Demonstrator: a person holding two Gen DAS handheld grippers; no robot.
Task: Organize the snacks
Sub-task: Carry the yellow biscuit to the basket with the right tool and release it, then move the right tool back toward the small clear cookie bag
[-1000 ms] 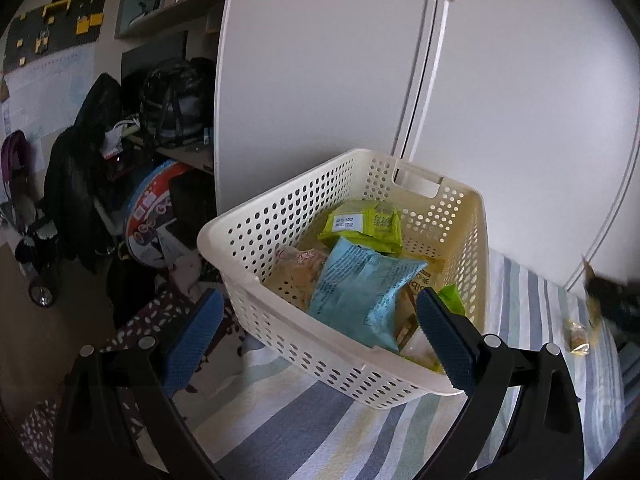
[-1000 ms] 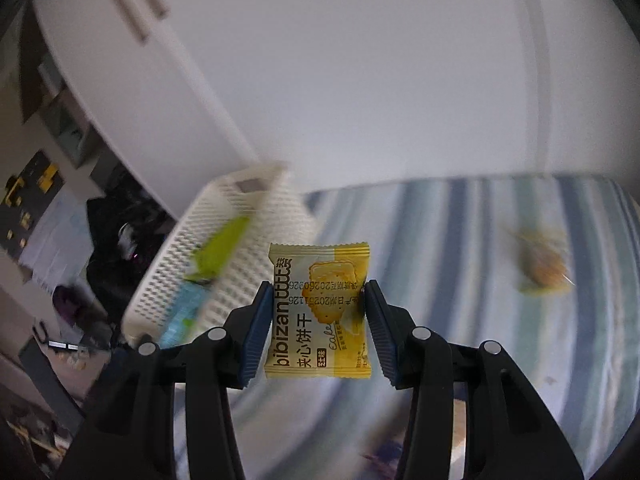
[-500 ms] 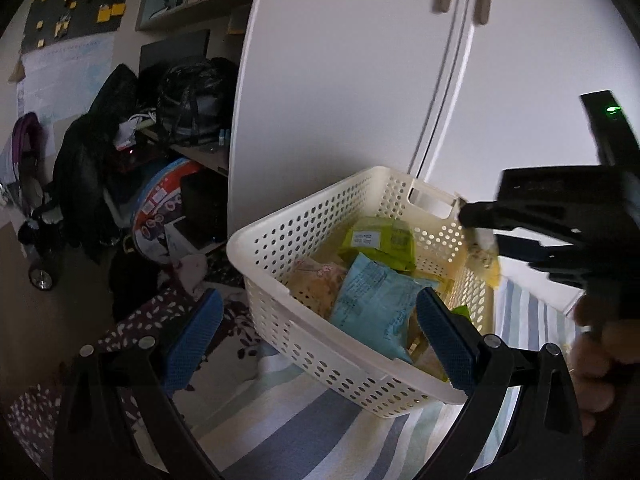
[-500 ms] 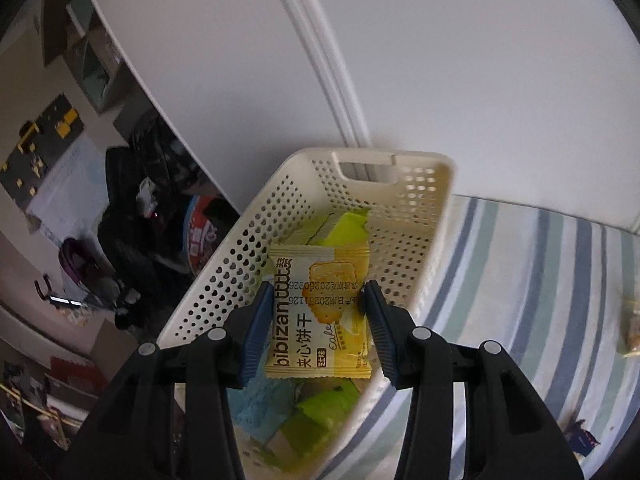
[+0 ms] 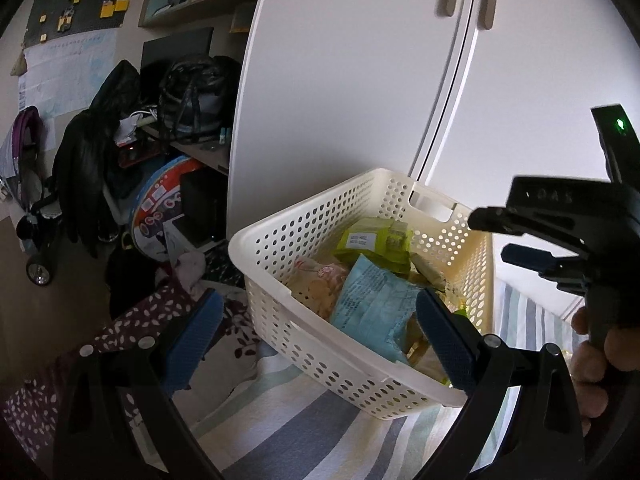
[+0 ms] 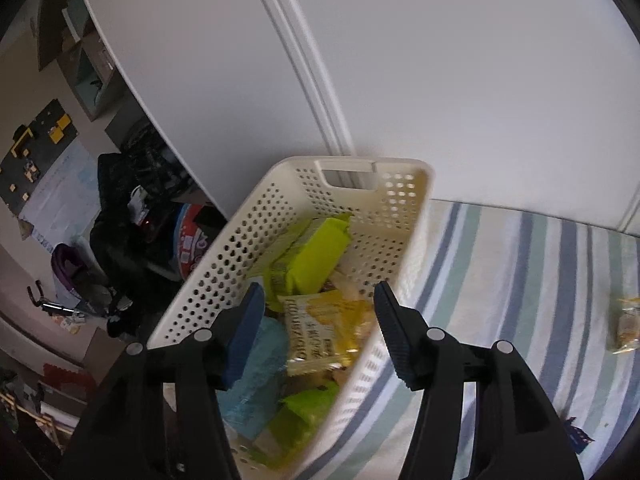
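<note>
A cream perforated basket [image 5: 304,280] [image 6: 256,240] stands on a striped bed cover and holds several snack packs: a light blue bag [image 5: 372,312], a lime green pack [image 6: 312,256] and others. My right gripper [image 6: 318,308] hangs open over the basket; the yellow biscuit packet [image 6: 320,328] lies loose among the packs below it. In the left wrist view the right gripper [image 5: 532,240] shows at the right, above the basket's far side, held by a hand [image 5: 596,364]. My left gripper [image 5: 320,328] is open in front of the basket, holding nothing.
White wardrobe doors [image 5: 360,80] rise right behind the basket. Another small wrapped snack [image 6: 624,328] lies on the striped cover [image 6: 520,280] to the right. Left of the bed are dark bags, a stroller and clutter [image 5: 100,180] on the floor.
My right gripper carried the yellow biscuit packet from over the bed to above the basket, then opened; the packet now lies inside. The left gripper shifted slightly, still open.
</note>
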